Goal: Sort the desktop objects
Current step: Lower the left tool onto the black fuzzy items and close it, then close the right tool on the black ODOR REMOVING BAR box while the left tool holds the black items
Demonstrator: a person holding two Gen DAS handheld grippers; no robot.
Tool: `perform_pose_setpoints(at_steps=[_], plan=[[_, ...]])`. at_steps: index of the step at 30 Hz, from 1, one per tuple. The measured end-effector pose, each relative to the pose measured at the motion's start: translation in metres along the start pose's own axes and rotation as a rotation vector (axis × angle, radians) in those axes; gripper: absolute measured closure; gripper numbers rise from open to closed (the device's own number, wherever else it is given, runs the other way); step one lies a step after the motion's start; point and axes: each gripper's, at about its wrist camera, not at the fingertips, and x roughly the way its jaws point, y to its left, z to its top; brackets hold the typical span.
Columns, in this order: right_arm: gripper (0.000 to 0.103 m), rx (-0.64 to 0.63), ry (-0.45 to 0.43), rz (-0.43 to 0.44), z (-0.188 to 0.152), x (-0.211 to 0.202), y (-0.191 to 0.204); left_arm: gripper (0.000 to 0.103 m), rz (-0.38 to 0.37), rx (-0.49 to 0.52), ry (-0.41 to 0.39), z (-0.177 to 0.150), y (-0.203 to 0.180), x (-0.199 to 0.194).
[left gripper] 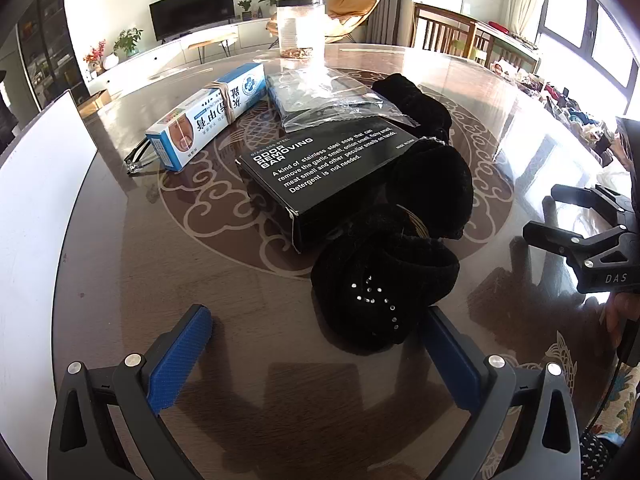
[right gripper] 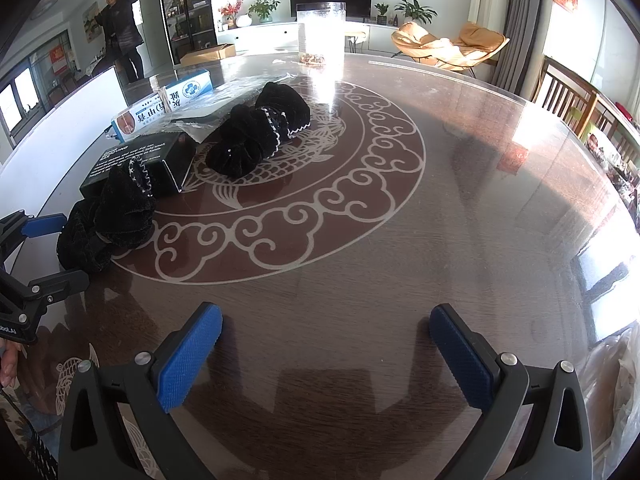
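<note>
A black velvet scrunchie (left gripper: 380, 284) lies on the round table right in front of my open left gripper (left gripper: 316, 336), between its blue pads. It also shows in the right wrist view (right gripper: 106, 224). Behind it lie a black "Odor Removing Bar" box (left gripper: 324, 172), more black scrunchies (left gripper: 420, 120), a blue-and-white carton (left gripper: 208, 116) and a clear plastic bag (left gripper: 324, 100). My right gripper (right gripper: 326, 340) is open and empty over bare table. It shows at the right edge of the left wrist view (left gripper: 560, 216).
A clear jar (left gripper: 300, 28) stands at the table's far side. A white board (left gripper: 36, 184) lies along the left edge. Small black clips (left gripper: 138, 156) lie by the carton. Wooden chairs (right gripper: 576, 104) stand to the right.
</note>
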Motion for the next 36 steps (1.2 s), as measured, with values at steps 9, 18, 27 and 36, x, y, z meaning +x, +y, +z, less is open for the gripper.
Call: perform_pose_setpoints(at_steps=[9,18,27,36], plan=[[0.0,0.018,0.066,0.023,0.067,0.042,0.031,0.0,0.0,0.0,0.0,0.0,0.0,0.0],[0.0,-0.221,0.034,0.36,0.053,0.026,0.093,0.0,-0.001,-0.001,-0.001,-0.001,0.0,0.0],[0.0,-0.175,-0.002,0.143,0.019,0.006,0.035,0.027,0.055,-0.097,-0.044,-0.006,0.016,-0.011],[0.0,-0.165,-0.001,0.123,0.02,0.007,0.031,0.049,0.192,-0.344,-0.079,-0.03,0.068,-0.028]])
